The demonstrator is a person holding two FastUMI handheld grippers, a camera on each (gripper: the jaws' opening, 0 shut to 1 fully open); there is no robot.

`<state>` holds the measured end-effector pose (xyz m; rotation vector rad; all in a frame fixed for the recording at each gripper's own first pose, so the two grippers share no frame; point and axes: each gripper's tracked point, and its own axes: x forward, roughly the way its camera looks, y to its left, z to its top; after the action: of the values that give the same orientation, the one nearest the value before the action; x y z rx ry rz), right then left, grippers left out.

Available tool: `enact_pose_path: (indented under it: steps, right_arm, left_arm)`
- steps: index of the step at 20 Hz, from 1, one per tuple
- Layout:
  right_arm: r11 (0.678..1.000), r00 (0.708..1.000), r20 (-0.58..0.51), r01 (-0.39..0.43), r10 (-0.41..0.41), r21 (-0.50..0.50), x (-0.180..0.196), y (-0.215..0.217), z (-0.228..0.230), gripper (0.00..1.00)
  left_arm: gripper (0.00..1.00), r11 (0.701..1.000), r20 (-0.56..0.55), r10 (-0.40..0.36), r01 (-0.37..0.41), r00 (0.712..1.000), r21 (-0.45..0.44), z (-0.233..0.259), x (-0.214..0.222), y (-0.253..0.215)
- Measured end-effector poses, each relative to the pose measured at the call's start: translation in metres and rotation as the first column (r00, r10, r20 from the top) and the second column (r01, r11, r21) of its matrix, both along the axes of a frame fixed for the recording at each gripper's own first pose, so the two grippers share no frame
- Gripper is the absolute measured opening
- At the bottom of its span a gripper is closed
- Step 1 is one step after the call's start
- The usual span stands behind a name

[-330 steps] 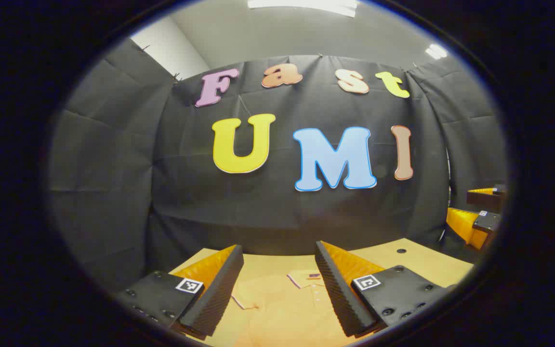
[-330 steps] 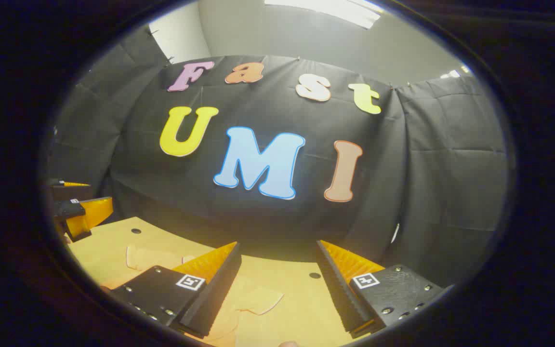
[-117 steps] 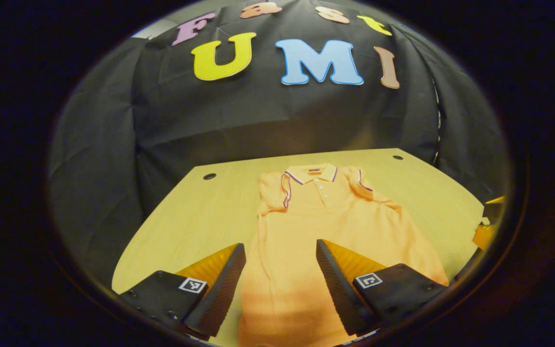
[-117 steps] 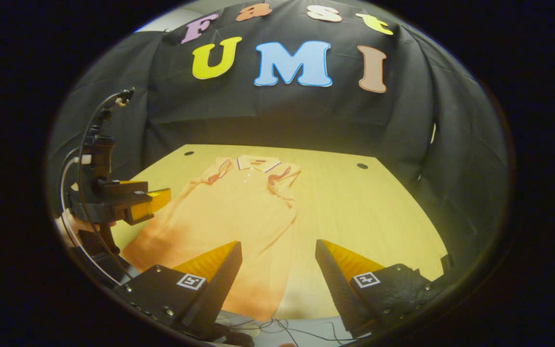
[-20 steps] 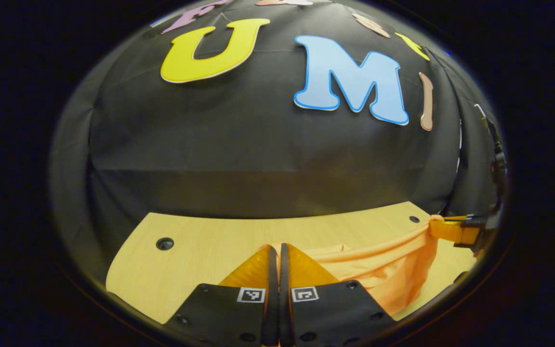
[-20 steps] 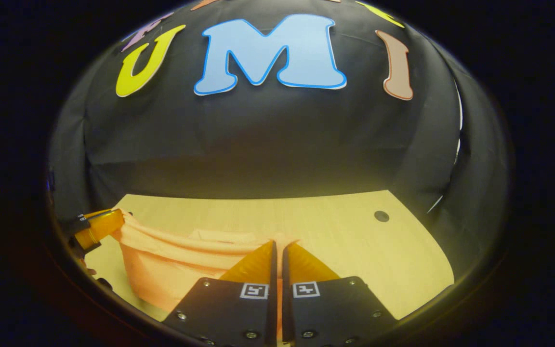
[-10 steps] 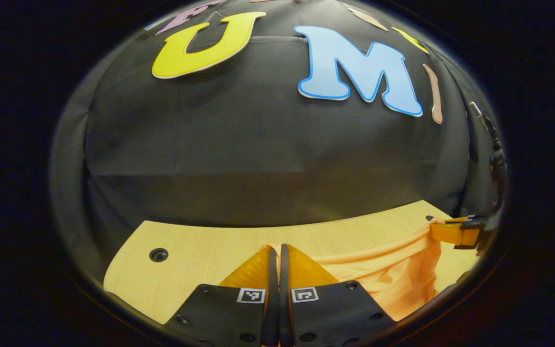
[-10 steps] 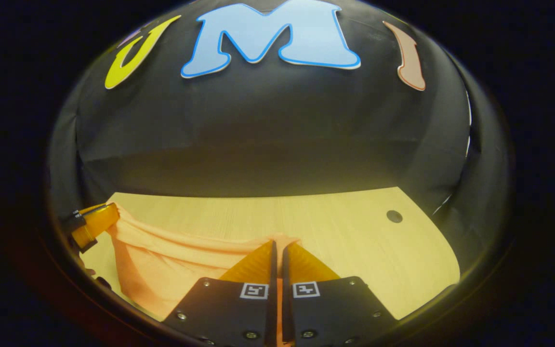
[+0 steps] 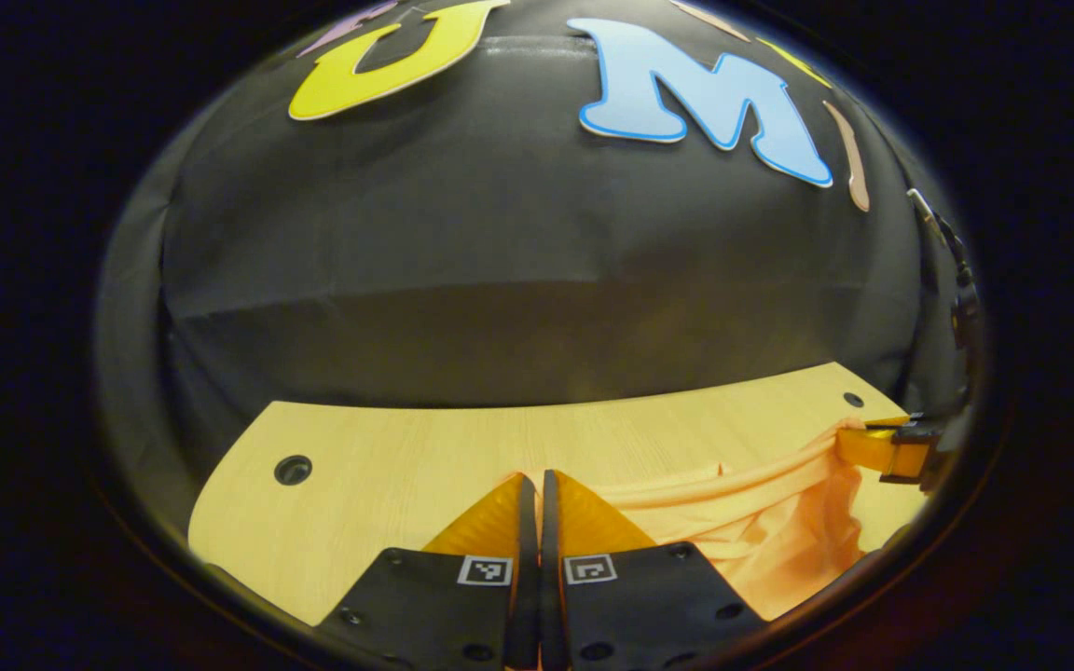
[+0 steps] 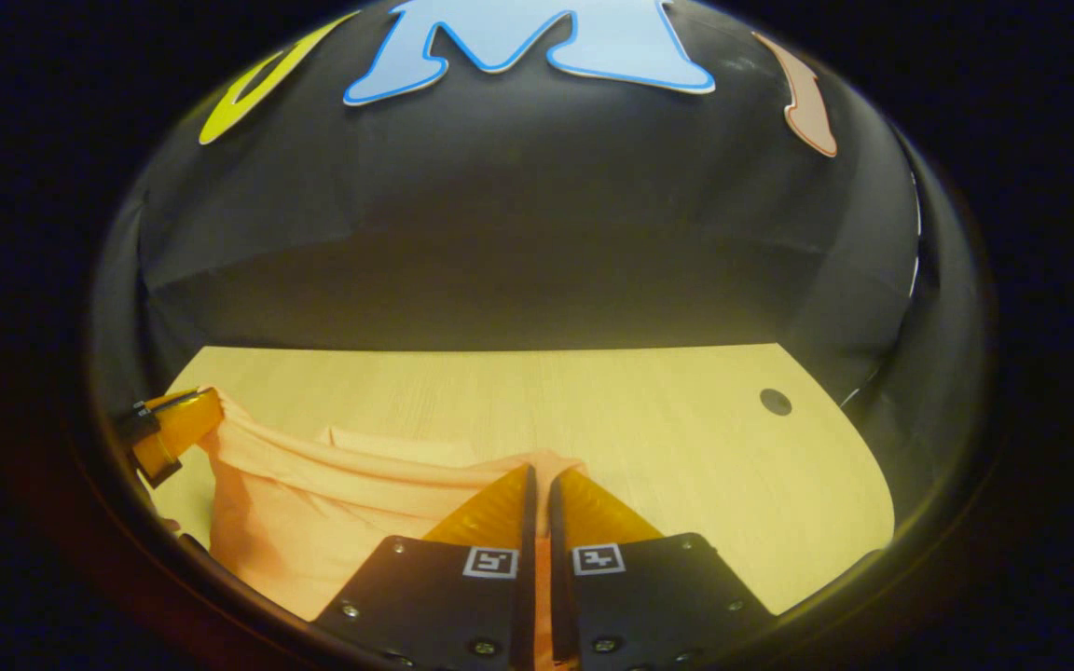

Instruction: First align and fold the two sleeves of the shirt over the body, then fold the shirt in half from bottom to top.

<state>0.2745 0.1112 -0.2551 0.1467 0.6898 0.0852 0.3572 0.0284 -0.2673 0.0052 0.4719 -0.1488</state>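
Note:
The orange shirt [image 9: 761,531] hangs as a sagging band of cloth between the two grippers, low over the wooden table [image 9: 388,466]. My left gripper [image 9: 533,480] is shut on one bottom corner of the shirt. My right gripper [image 10: 538,471] is shut on the other bottom corner, with the shirt [image 10: 313,522] draping to its left. In the left gripper view the right gripper [image 9: 887,447] shows at the far right with cloth in it. In the right gripper view the left gripper [image 10: 169,429] shows at the far left. Collar and sleeves are hidden under the lifted cloth.
The table has a round hole near its far left corner [image 9: 293,469] and another near its far right corner [image 10: 775,402]. The black cloth wall [image 9: 518,252] stands close behind the table's far edge.
Both grippers have tipped slightly downward and moved forward over the last second, carrying the shirt's bottom edge toward the far side. The cloth band sags a little lower.

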Motion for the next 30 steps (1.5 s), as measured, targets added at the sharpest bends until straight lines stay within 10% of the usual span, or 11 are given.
enact_pose_path:
  steps: [6, 14, 30]
  right_arm:
    - [0.998, 0.999, 0.001, -0.046, 0.046, -0.051, -0.01, 0.004, 0.0, 0.13]
    - [0.993, 0.993, 0.082, -0.072, 0.08, -0.089, -0.027, 0.006, 0.036, 0.93]
    - [0.998, 0.949, 0.312, -0.056, 0.052, 0.003, -0.143, -0.021, 0.139, 0.96]
  left_arm:
    - [0.18, 0.999, -0.003, 0.023, -0.023, 1.0, -0.044, 0.005, -0.008, 0.004]
    - [0.84, 0.997, 0.025, 0.052, -0.051, 0.998, -0.053, 0.023, -0.036, 0.016]
    - [0.95, 0.999, 0.262, 0.044, -0.043, 0.964, -0.009, 0.142, -0.179, 0.008]
